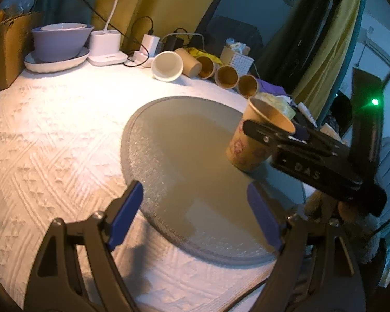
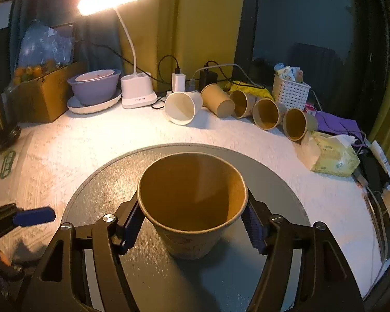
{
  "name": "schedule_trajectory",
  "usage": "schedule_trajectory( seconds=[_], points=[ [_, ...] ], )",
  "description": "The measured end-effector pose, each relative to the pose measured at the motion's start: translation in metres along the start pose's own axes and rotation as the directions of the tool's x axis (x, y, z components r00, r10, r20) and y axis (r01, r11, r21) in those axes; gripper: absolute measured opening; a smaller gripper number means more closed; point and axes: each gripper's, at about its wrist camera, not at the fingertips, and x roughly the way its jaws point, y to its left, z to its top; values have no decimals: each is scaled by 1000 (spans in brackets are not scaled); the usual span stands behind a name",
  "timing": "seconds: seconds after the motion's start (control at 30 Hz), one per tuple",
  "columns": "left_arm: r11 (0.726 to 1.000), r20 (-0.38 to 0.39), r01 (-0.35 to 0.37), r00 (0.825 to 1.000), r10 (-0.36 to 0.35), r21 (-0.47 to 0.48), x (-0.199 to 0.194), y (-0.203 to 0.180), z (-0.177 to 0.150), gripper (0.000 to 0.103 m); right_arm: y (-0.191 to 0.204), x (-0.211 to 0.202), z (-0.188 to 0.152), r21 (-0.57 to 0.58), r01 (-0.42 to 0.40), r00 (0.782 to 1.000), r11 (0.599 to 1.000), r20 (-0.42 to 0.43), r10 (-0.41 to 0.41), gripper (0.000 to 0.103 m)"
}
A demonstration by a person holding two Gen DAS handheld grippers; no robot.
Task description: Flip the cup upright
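A brown paper cup (image 2: 192,208) stands upright, mouth up, on the round grey mat (image 2: 272,171). My right gripper (image 2: 192,223) is shut on the cup, its blue pads pressing both sides just under the rim. In the left wrist view the cup (image 1: 249,148) sits at the mat's (image 1: 184,156) right edge with the right gripper (image 1: 275,135) clamped on it. My left gripper (image 1: 195,213) is open and empty, low over the mat's near edge, left of the cup. One left finger (image 2: 33,217) shows in the right wrist view.
Several paper cups (image 2: 266,114) and a white cup (image 2: 182,108) lie on their sides along the back. A lamp base (image 2: 137,93), stacked bowls (image 2: 93,88), a cardboard box (image 2: 41,96), a white basket (image 2: 289,92), a tissue pack (image 2: 332,156) and cables ring the table.
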Motion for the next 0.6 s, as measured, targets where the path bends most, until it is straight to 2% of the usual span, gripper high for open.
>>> schedule_trajectory(
  seconds=[0.07, 0.1, 0.43, 0.6],
  points=[
    [1000, -2, -11, 1000, 11, 7, 0, -2, 0, 83, -2, -5, -3, 11, -4, 1000, 1000, 3, 4, 79],
    [1000, -2, -17, 1000, 17, 11, 0, -2, 0, 83, -3, -7, -4, 14, -6, 1000, 1000, 6, 5, 80],
    [996, 10, -72, 997, 71, 58, -3, -12, -5, 83, -8, -35, -22, 46, -7, 1000, 999, 10, 7, 80],
    [990, 40, -111, 993, 108, 87, -10, -16, -7, 83, -9, -47, -29, 65, -13, 1000, 998, 2, 13, 80]
  ],
)
